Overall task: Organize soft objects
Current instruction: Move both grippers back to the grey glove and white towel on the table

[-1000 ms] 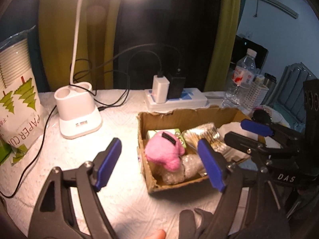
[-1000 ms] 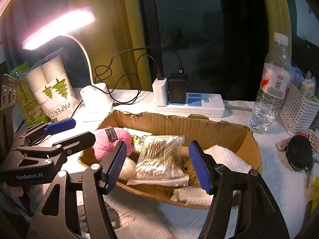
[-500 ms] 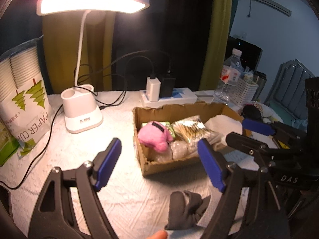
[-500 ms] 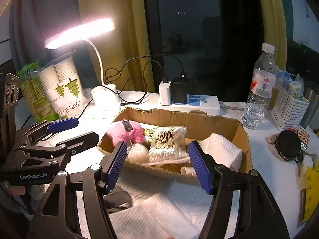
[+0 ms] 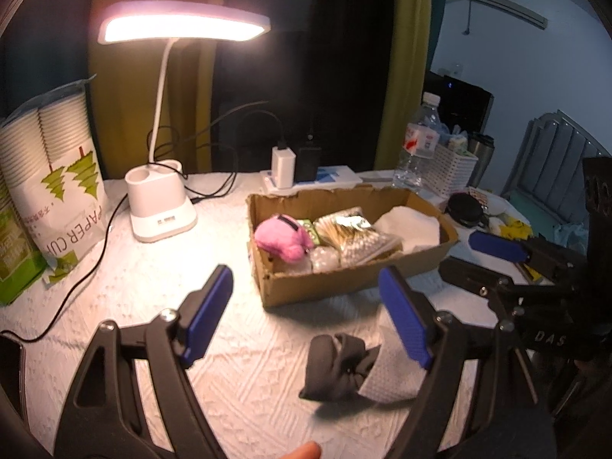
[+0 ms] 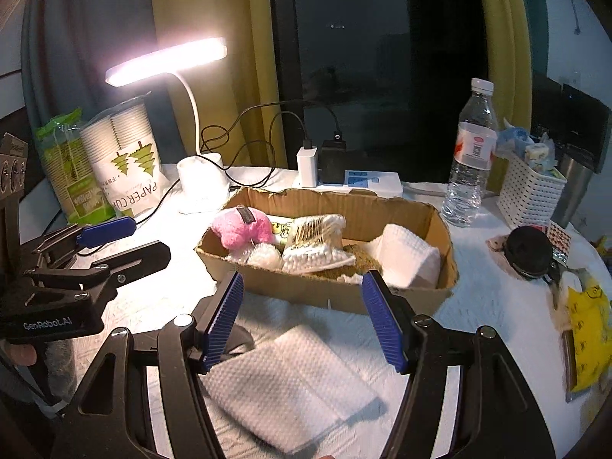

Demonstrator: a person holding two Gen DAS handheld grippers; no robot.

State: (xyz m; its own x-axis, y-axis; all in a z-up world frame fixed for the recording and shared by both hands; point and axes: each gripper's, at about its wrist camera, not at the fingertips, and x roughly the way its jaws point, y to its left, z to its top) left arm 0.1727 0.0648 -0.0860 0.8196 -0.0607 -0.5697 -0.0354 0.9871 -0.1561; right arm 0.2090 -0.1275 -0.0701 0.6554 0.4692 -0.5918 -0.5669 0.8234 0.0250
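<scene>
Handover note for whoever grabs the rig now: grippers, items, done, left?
Left gripper: open, holding nothing, above the table in front of the box.
Right gripper: open, holding nothing, over the white cloth.
In the box: pink plush, cotton swabs, bubble wrap, folded white towel.
On the table, outside the box: dark cloth and the white cloth beside it.
Left: those two probably go into the box; the dark cloth lies nearest the left jaws.
</scene>
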